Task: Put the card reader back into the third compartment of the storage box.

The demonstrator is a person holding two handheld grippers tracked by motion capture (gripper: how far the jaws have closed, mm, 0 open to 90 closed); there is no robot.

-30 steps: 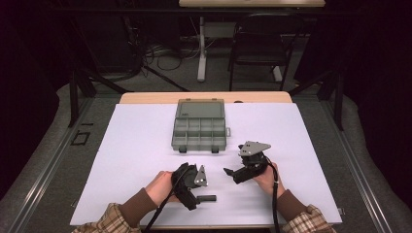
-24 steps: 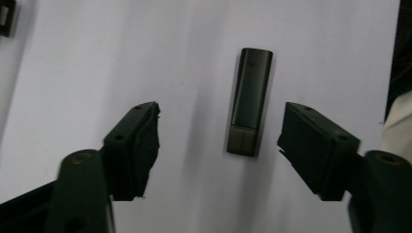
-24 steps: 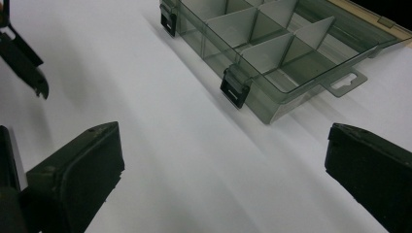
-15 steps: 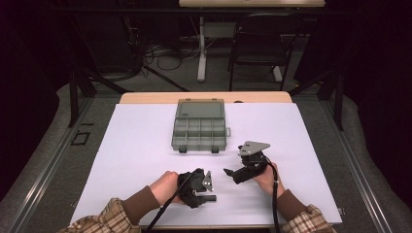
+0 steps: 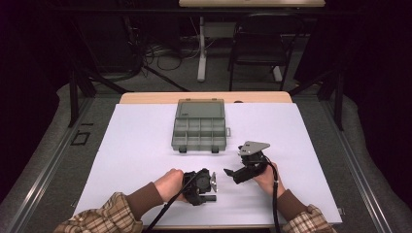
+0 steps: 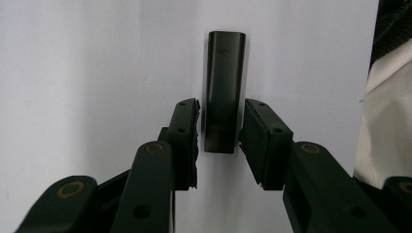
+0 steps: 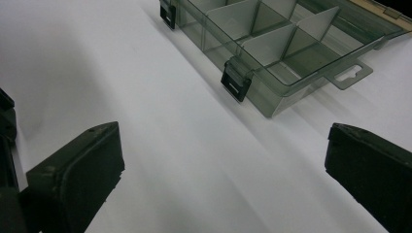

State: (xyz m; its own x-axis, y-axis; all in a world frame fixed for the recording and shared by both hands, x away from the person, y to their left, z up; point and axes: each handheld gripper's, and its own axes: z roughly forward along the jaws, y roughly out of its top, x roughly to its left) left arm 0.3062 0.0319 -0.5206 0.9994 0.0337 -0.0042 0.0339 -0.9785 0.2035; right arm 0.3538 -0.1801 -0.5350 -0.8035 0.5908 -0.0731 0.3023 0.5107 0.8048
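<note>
A small dark oblong piece (image 6: 223, 73) lies flat on the white table sheet (image 5: 145, 160), also seen near the front edge in the high view (image 5: 212, 198). My left gripper (image 6: 221, 131) straddles its near end. The jaws have just been closing on it; the right pad is at its edge, and a thin strip of sheet shows beside the left pad. From above, the left gripper (image 5: 208, 193) lies low in the person's left hand. My right gripper (image 5: 231, 173) rests on the sheet beside it, open wide (image 7: 223, 160) with nothing between its pads.
A clear grey compartment box (image 5: 199, 145) stands open at the middle of the sheet, its lid folded back; its latched front wall (image 7: 286, 87) lies ahead of the right gripper. A chair, table legs and cables sit beyond the table's far edge.
The left hand has shifted a little to the right and turned onto the dark piece, and its jaws have narrowed around it. The right hand has stayed still.
</note>
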